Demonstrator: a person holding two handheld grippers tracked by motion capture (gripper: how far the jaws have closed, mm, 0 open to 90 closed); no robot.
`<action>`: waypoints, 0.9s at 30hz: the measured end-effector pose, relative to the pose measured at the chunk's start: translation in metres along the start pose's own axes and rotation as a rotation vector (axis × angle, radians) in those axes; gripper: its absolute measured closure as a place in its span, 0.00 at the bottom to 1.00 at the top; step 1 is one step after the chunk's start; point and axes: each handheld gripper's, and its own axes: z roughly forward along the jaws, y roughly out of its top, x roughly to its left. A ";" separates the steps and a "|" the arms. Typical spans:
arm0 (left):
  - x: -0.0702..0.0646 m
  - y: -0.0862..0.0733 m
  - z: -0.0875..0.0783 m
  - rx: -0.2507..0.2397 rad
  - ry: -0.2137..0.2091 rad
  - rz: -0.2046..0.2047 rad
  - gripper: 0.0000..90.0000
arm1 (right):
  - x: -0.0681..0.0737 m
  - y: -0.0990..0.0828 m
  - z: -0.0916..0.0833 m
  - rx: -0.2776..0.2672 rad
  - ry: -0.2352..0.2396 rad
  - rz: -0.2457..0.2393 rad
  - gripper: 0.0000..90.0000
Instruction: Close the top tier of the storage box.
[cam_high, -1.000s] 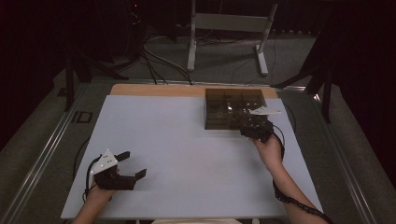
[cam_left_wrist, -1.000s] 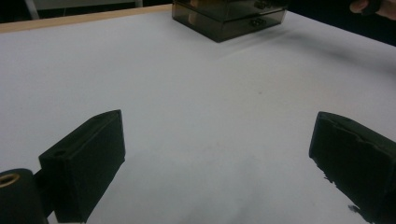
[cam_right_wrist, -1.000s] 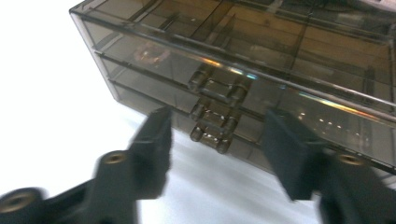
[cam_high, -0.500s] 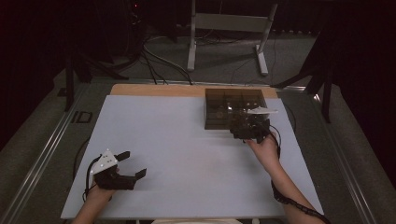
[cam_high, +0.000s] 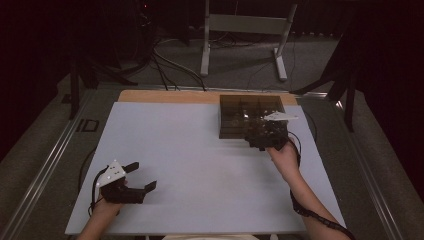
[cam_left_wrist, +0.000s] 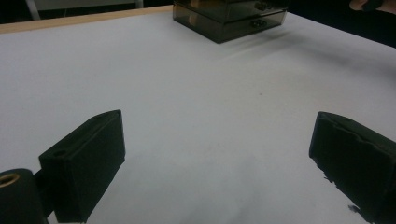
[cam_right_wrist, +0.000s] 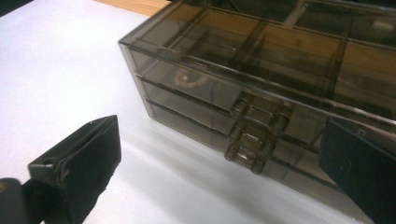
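High view: my right hand-held gripper (cam_high: 264, 136) sat at the front of the drawer box (cam_high: 240, 116), on the table's (cam_high: 190, 145) far right part. My left hand-held gripper (cam_high: 137, 180) rested near-left, jaws wide, nothing between them.

Right gripper view: jaws had just opened wide, apart from the drawer handles (cam_right_wrist: 254, 135).

Left gripper view: the box (cam_left_wrist: 229, 16) stood well apart.

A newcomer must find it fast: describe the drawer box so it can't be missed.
On the white table, look to the far right side, just before the right claw. The smoky see-through drawer box sits there: two shallow drawers with clear handles, compartments on top.
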 end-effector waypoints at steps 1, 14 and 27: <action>0.000 0.000 0.000 0.000 0.000 -0.002 0.06 | 0.000 0.000 0.000 -0.006 -0.003 -0.009 0.00; 0.000 0.000 0.000 -0.001 0.000 0.000 0.06 | 0.012 0.006 -0.010 -0.059 0.063 -0.068 0.00; -0.001 0.000 0.000 0.000 0.000 0.005 0.06 | 0.027 0.000 -0.015 -0.041 0.159 -0.110 0.00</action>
